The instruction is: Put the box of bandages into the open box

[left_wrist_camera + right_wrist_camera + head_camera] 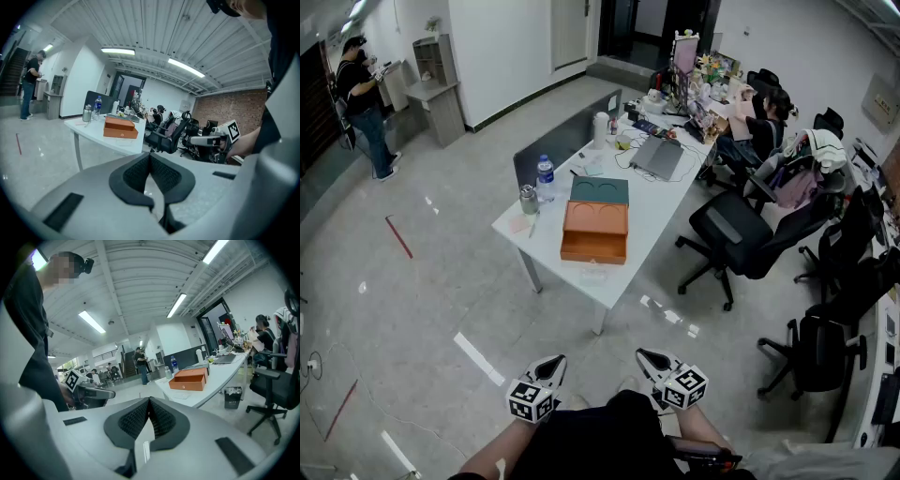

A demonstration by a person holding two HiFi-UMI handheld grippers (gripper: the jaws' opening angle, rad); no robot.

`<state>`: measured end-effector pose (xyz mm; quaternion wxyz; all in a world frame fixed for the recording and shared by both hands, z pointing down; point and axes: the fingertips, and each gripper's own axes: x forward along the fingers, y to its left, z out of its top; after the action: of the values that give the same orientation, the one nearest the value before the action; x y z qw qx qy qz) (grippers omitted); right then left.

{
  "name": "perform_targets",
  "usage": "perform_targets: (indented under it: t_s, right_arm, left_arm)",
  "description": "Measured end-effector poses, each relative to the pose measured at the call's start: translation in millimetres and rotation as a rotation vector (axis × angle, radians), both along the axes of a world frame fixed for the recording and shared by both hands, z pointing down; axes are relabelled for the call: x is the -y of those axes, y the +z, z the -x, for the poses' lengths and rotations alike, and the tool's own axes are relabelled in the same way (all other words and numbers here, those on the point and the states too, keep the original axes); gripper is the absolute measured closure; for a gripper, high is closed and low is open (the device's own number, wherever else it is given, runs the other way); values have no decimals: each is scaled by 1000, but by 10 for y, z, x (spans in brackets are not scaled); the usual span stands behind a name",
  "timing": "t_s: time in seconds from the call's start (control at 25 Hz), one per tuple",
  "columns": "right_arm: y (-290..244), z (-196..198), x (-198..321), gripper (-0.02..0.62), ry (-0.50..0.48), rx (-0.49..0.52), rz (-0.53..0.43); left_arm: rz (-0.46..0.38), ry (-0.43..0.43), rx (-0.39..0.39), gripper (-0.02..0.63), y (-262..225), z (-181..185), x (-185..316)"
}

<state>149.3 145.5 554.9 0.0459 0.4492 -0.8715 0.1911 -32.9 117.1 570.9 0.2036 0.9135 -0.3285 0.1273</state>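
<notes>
An orange open box [595,232] rests on the white table [647,225], also seen in the left gripper view [121,129] and the right gripper view [190,380]. A small flat white box of bandages [592,275] lies just in front of it, near the table's front edge. Both grippers hang low by the person's body, well short of the table. The left gripper [551,362] [150,157] is shut and holds nothing. The right gripper [649,355] [149,401] is likewise shut and holds nothing.
A dark green lid [600,190] lies behind the orange box. A water bottle [545,178], a metal cup [528,199] and a laptop [656,157] share the table. Black office chairs [736,234] stand to its right. A person [361,103] stands far left.
</notes>
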Motion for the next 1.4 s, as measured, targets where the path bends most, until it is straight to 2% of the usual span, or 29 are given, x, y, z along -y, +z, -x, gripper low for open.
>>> perform_targets:
  t_s: [0.2,0.52,1.2,1.4]
  right_arm:
    - [-26,2,-171,569,-5,7,6]
    - [-69,-69,-162,569,-6,-8,-9]
    - [-50,84,-95,569,49,2,6]
    - [-50,69,-36,569,53,-20,7]
  left_arm:
    - [-2,2,-7,598,-37,-22,-179]
    - [-15,11,-15,598,-43,-119,-170]
    - [-12,1,-22,598,-72,151,-74]
    - [-27,20,-39,598,-130,99,13]
